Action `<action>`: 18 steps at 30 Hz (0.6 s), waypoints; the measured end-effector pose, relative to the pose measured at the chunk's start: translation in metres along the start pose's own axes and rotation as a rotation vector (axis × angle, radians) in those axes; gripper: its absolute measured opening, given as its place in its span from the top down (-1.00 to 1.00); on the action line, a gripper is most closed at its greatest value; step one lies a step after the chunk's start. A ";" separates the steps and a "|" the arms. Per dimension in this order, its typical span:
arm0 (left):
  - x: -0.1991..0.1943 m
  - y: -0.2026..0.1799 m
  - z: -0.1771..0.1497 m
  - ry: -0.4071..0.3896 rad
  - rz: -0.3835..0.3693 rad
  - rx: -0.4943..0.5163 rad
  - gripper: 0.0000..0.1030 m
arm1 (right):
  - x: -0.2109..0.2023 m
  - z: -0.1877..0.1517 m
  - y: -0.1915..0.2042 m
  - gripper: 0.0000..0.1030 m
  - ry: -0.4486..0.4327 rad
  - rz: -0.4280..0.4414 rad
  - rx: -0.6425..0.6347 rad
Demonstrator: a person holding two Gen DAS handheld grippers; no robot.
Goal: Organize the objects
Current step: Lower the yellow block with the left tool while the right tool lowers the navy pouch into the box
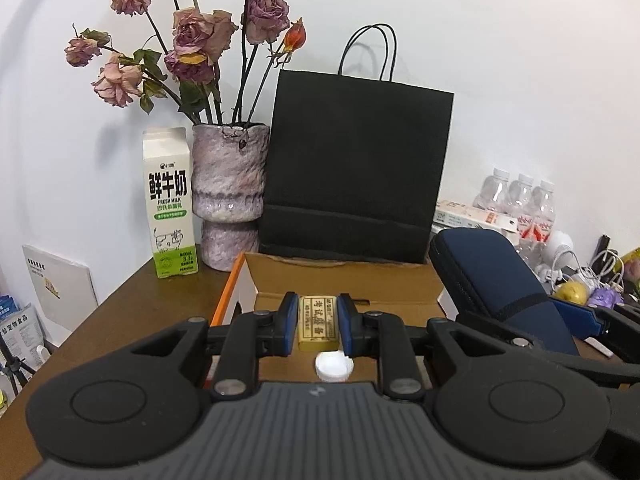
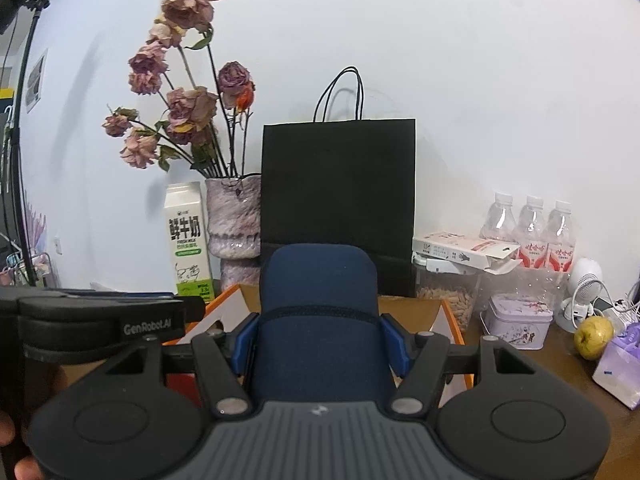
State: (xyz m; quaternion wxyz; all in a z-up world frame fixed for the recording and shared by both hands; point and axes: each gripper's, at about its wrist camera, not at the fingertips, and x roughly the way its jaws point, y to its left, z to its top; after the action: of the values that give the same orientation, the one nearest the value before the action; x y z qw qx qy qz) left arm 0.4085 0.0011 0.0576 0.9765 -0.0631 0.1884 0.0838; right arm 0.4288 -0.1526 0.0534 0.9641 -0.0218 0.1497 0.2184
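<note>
Left gripper (image 1: 318, 320) pinching a small yellow eraser (image 1: 317, 323); right gripper (image 2: 322, 338) clamping a navy zip case (image 2: 318, 320), both above an open cardboard box (image 1: 344, 280).

Nearest the left camera, blue pads (image 1: 289, 312) drawn close, pressing the eraser's two long sides, its printed top face up, a white bottle cap (image 1: 334, 366) lying just below on the box floor. In the right view, fingers half spread, blue pads (image 2: 245, 342) tight against both flanks of the case, rounded end pointing away toward the black paper bag (image 2: 338, 200). Eraser: pale yellow block with dark Chinese print. Case: dark blue fabric, black zip round the edge, elastic band across the middle. Box on a brown desk (image 1: 132, 312), before the milk carton (image 1: 170, 204) and vase of dried roses (image 1: 230, 184).
</note>
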 end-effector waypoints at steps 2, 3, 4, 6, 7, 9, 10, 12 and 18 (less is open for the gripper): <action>0.007 0.000 0.003 -0.002 0.003 -0.002 0.57 | 0.008 0.003 -0.002 -0.20 -0.001 -0.004 0.002; 0.011 0.001 0.005 -0.004 0.005 -0.004 0.57 | 0.012 0.004 -0.003 -0.20 -0.001 -0.004 0.004; 0.014 0.001 0.007 -0.005 0.007 -0.006 0.57 | 0.015 0.005 -0.004 -0.20 0.001 -0.005 0.006; 0.021 0.001 0.010 -0.007 0.011 -0.009 0.57 | 0.024 0.008 -0.005 -0.20 0.003 -0.007 0.007; 0.024 0.002 0.011 -0.007 0.013 -0.010 0.57 | 0.028 0.009 -0.006 -0.20 0.005 -0.009 0.007; 0.031 0.002 0.013 -0.006 0.017 -0.012 0.57 | 0.037 0.010 -0.008 -0.20 0.010 -0.013 0.007; 0.035 0.003 0.014 -0.005 0.019 -0.012 0.57 | 0.041 0.011 -0.008 -0.20 0.012 -0.014 0.007; 0.043 0.003 0.017 -0.002 0.025 -0.013 0.57 | 0.049 0.011 -0.009 -0.20 0.019 -0.015 0.008; 0.064 0.003 0.021 0.007 0.041 -0.012 0.57 | 0.072 0.012 -0.014 -0.20 0.041 -0.024 0.007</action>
State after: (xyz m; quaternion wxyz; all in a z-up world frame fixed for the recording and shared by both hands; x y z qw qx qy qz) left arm 0.4741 0.0164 0.0529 0.9735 -0.0655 0.1923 0.1047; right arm 0.5000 -0.1345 0.0433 0.9635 -0.0245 0.1698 0.2056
